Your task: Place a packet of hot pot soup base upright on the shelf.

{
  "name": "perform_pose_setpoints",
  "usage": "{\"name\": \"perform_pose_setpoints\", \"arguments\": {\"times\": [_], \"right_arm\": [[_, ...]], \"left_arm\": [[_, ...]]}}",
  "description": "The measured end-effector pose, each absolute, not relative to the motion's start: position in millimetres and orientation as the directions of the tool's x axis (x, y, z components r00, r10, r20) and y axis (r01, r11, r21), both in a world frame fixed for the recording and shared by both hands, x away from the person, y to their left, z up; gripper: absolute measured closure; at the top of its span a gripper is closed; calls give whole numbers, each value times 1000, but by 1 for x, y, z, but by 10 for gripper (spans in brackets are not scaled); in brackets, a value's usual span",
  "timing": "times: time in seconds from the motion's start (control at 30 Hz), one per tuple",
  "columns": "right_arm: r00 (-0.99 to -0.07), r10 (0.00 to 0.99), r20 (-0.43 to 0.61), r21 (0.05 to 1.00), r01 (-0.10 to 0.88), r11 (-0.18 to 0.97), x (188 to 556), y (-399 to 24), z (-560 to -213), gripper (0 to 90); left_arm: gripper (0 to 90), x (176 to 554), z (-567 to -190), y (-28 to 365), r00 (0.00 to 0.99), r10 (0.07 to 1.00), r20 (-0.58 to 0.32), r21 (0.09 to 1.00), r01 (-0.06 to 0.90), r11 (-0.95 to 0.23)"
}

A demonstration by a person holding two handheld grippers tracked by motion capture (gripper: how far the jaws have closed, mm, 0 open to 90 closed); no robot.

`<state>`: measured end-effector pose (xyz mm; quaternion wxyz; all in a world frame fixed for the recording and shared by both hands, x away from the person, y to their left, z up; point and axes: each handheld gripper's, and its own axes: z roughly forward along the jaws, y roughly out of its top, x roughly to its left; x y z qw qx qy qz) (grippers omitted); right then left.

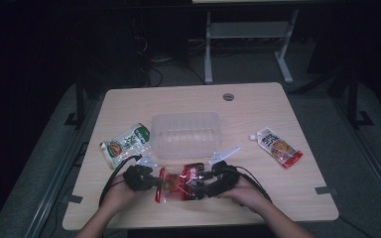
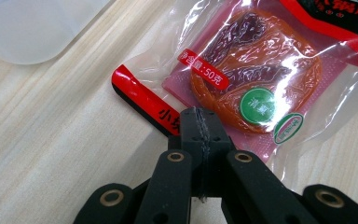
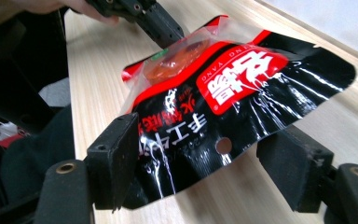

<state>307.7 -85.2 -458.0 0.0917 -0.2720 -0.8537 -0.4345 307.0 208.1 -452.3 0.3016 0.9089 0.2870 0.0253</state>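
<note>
A: The pouch point(image 1: 178, 184)?
B: Red and black, clear window at one end. It lies near the table's point(image 1: 258, 106) front edge, between the two grippers. In the left gripper view the window shows an orange block and a green round sticker.

A: Left gripper point(image 1: 151, 181)?
B: Jaws fully closed, pinching the pouch's clear edge by a red stripe. Seen in its own view point(image 2: 199, 122), the pads meet on the film.

A: Right gripper point(image 1: 204, 184)?
B: Jaws wide. In the right gripper view point(image 3: 205, 158) the black end of the pouch, with its punched hole, sits between the pads; one pad is at the film's edge, the other stands clear. No grip.

A: Around it?
B: Clear tub point(image 1: 186, 134) just behind the pouch, mid-table. Green-and-white packet point(image 1: 125, 145) to the tub's left. Another packet point(image 1: 276, 147), white and orange with a red end, well off to the right. Both hands come in from the front edge.
</note>
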Motion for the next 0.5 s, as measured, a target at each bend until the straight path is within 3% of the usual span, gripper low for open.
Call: {"name": "perform_pose_setpoints", "arguments": {"times": [0.27, 0.4, 0.43, 0.5], "right_arm": [[-839, 377, 392, 699, 538, 471, 306, -75, -458, 386], [-854, 370, 365, 716, 512, 474, 306, -74, -456, 485], [-855, 369, 364, 725, 509, 463, 307, -74, -455, 546], [-855, 370, 363, 727, 509, 462, 308, -74, -454, 565]], "left_arm": [[899, 306, -451, 207, 836, 537, -113, 556, 501, -663], [899, 307, -451, 207, 837, 536, -113, 553, 501, -666], [899, 306, -452, 207, 836, 537, -113, 555, 501, -664], [899, 306, -451, 207, 836, 537, -113, 553, 502, -665]]}}
